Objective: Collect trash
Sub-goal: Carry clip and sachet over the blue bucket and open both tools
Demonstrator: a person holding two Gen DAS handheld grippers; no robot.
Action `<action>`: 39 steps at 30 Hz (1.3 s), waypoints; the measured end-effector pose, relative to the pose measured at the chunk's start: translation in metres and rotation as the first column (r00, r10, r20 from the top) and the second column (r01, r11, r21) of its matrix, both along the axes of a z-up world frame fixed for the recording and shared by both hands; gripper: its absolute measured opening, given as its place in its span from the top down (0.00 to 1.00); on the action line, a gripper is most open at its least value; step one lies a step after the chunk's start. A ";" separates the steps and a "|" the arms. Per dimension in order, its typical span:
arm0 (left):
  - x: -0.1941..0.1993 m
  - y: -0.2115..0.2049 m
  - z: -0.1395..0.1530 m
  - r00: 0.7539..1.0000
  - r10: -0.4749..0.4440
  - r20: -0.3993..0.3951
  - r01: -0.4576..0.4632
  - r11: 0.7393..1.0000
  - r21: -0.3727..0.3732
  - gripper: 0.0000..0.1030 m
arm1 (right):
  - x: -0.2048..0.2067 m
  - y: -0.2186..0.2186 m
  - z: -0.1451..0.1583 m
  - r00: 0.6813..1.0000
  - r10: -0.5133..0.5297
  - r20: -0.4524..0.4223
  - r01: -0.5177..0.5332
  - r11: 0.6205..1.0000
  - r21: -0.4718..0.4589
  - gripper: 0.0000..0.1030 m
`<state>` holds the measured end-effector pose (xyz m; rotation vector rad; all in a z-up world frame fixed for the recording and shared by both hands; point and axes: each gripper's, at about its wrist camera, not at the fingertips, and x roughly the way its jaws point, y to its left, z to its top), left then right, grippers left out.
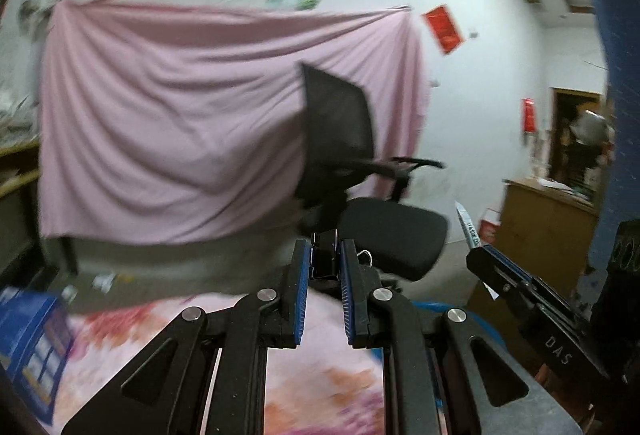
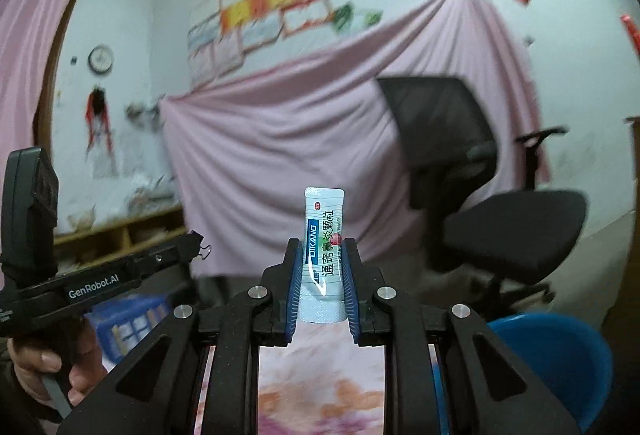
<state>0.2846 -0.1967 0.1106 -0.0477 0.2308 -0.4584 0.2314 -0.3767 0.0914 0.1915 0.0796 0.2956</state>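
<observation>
I am holding both grippers up, pointing roughly level across the room toward a black office chair that is standing in front of a pink sheet draped against the wall. My left gripper is keeping its jaws clenched on a black binder clip; the clip is sitting upright between the blue pads, with its wire handle poking out to the right side. In the right wrist view that same gripper is showing at the left edge with the clip at its tip, and my left hand is gripping its handle below. My right gripper is grasping a pale blue medicine sachet, which is standing upright between the pads, its sealed top rising well above the fingertips and its lower end reaching down between the jaws. From the left wrist view the sachet is appearing edge-on, sticking out of the right gripper at the right side. Below both grippers a floral pink cloth is showing, blurred. A blue bin is sitting low at the right, near the chair's base, and a blue box is lying at the lower left.
</observation>
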 end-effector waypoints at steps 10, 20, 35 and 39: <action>0.007 -0.107 -0.006 0.983 -0.184 0.011 0.182 0.981 0.071 0.88 | -0.013 -0.086 0.001 0.982 -0.190 0.001 0.190 0.980 0.059 0.83; 0.030 -0.166 -0.041 0.960 -0.248 -0.130 0.261 0.961 0.090 0.88 | 0.018 -0.127 -0.025 0.940 -0.240 -0.244 0.268 0.959 0.092 0.83; 0.075 -0.162 -0.080 0.872 -0.211 -0.442 0.253 0.967 0.037 0.87 | 0.041 -0.139 -0.066 0.863 -0.200 -0.463 0.269 0.959 0.087 0.80; 0.073 -0.159 -0.084 0.868 -0.201 -0.454 0.244 0.969 0.036 0.72 | 0.046 -0.142 -0.072 0.848 -0.198 -0.492 0.273 0.958 0.086 0.71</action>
